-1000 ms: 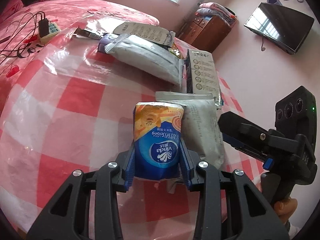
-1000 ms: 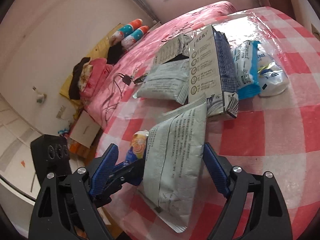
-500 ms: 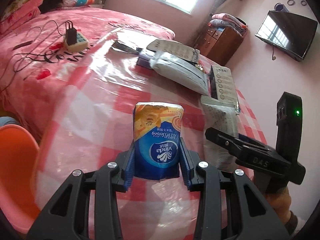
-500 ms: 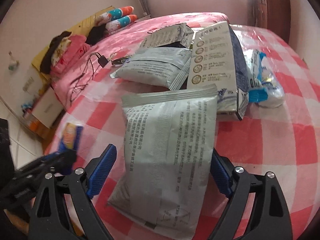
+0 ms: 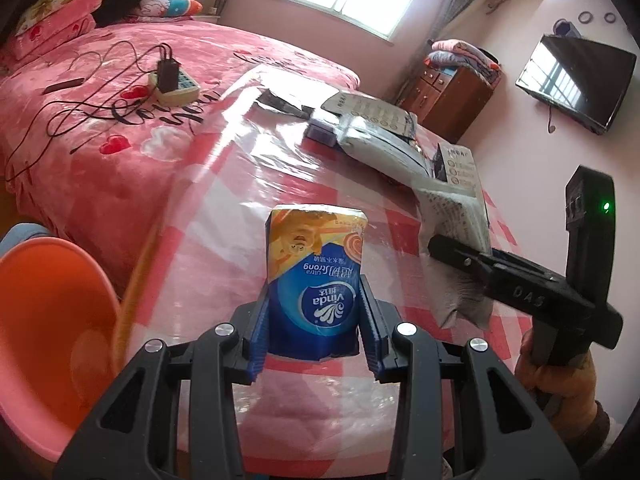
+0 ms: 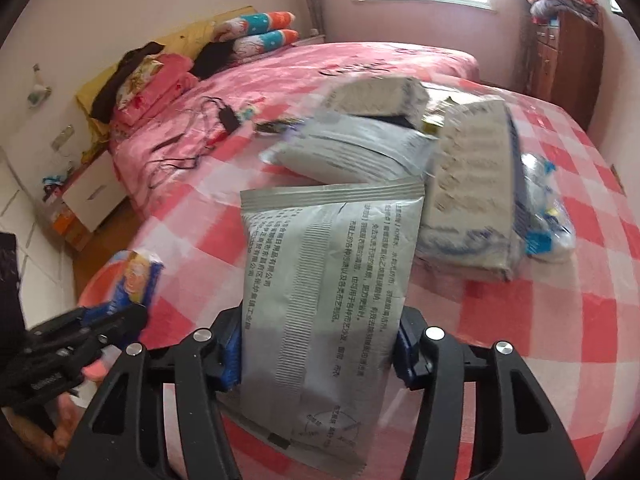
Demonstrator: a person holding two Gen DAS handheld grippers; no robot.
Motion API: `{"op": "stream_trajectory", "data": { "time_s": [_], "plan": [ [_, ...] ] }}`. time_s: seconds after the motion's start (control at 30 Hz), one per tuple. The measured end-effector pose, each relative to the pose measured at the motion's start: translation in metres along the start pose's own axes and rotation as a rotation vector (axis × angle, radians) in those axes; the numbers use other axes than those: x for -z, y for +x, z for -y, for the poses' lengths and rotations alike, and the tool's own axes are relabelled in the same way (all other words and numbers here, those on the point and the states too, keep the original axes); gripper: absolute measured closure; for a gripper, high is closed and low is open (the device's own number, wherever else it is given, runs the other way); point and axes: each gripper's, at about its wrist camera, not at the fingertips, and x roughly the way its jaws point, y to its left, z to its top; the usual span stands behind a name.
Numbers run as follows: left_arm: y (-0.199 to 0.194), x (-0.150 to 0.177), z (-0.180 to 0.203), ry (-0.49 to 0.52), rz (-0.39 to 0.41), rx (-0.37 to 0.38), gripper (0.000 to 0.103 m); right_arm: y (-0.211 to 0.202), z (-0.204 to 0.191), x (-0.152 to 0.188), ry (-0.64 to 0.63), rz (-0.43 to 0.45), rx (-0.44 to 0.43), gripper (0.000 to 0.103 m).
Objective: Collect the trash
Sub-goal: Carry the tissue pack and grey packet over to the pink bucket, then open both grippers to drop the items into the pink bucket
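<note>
Trash: tissue pack [image 5: 316,280] clamped in my left gripper [image 5: 314,332] over the table's [image 5: 224,216] near-left edge, beside an orange bin [image 5: 48,320]. My right gripper's [image 6: 318,344] jaws are closing on a grey pouch [image 6: 328,276]. Best to secure the pinch before lifting.

tissue pack [image 5: 315,280] — glossy plastic film | grey pouch [image 6: 324,280] — matt foil | tablecloth [image 5: 248,184] — shiny plastic cover
</note>
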Motion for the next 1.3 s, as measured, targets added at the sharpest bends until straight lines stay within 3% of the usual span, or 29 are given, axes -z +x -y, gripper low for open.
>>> {"op": "stream_trajectory", "data": {
  "time_s": [0.23, 0.57, 0.67, 0.7, 0.73, 0.8, 0.83, 0.97, 1.17, 1.3],
  "plan": [
    [-0.028, 0.0, -0.031, -0.044, 0.053, -0.053, 0.063, 0.003, -0.058, -0.027, -0.049, -0.014, -0.177, 0.045],
    [-0.076, 0.026, -0.122, -0.195, 0.097, -0.264, 0.062, 0.035, -0.184, -0.038, -0.227, -0.094, -0.41, 0.045],
    [-0.082, 0.037, -0.153, -0.244, 0.1, -0.352, 0.05, 0.051, -0.22, -0.034, -0.283, -0.126, -0.445, 0.043],
    [-0.083, 0.038, -0.159, -0.258, 0.1, -0.377, 0.041, 0.055, -0.228, -0.031, -0.294, -0.136, -0.453, 0.042],
    [-0.084, 0.041, -0.168, -0.276, 0.098, -0.401, 0.034, 0.061, -0.237, -0.029, -0.307, -0.147, -0.458, 0.039],
    [-0.088, 0.047, -0.185, -0.313, 0.094, -0.449, 0.027, 0.073, -0.252, -0.024, -0.329, -0.151, -0.453, 0.021],
    [-0.09, 0.049, -0.19, -0.32, 0.093, -0.471, 0.023, 0.08, -0.258, -0.022, -0.336, -0.156, -0.449, 0.02],
    [-0.106, 0.059, -0.208, -0.341, 0.136, -0.515, 0.018, 0.086, -0.25, -0.02, -0.29, -0.156, -0.439, 0.014],
    [-0.121, 0.065, -0.209, -0.277, 0.211, -0.495, 0.015, 0.07, -0.212, -0.022, -0.212, -0.097, -0.393, 0.014],
    [-0.114, 0.056, -0.199, -0.226, 0.155, -0.517, 0.015, 0.057, -0.185, -0.022, -0.183, -0.058, -0.35, 0.014]
  ]
}}
